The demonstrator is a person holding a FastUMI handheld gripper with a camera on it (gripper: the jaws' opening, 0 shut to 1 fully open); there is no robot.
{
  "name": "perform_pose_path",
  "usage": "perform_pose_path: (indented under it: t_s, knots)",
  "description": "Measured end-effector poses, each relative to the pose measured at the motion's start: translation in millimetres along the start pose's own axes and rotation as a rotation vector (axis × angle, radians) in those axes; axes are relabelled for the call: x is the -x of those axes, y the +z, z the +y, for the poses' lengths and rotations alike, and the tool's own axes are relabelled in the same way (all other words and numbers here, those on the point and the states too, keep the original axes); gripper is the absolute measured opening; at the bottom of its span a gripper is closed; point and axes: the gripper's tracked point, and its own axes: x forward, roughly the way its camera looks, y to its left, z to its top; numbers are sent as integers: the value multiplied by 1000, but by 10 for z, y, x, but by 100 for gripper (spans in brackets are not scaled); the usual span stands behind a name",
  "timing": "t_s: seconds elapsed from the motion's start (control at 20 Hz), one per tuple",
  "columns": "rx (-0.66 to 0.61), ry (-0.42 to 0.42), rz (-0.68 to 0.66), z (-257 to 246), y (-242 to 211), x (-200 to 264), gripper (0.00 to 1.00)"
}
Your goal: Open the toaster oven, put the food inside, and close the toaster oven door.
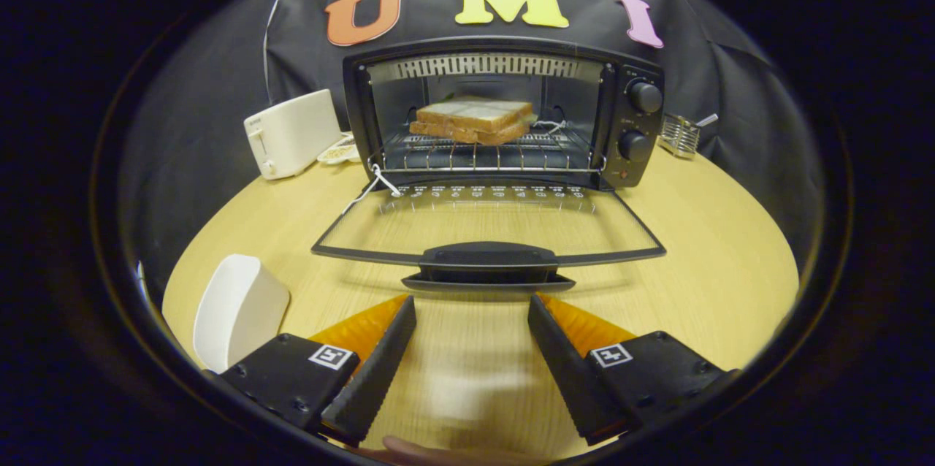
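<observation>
Beyond the released tongs (471,305), toaster oven (504,112) door (488,228) down, sandwich (473,120) on rack

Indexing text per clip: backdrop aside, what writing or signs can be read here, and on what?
Toaster oven panel, beside the knobs: marks too small to read.
Open door, along its hinge edge: row of marks, blurred.
Gripper, open just short of the door handle: square coded markers, no words.
No readable text.
</observation>
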Motion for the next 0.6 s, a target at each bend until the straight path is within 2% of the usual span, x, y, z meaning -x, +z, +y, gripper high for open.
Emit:
perform_pose_path:
  t_s: [0.4,0.6]
  knots:
    - [-16,30,-40,0,33,21,100]
    - [-26,48,-135,-29,141,142,100]
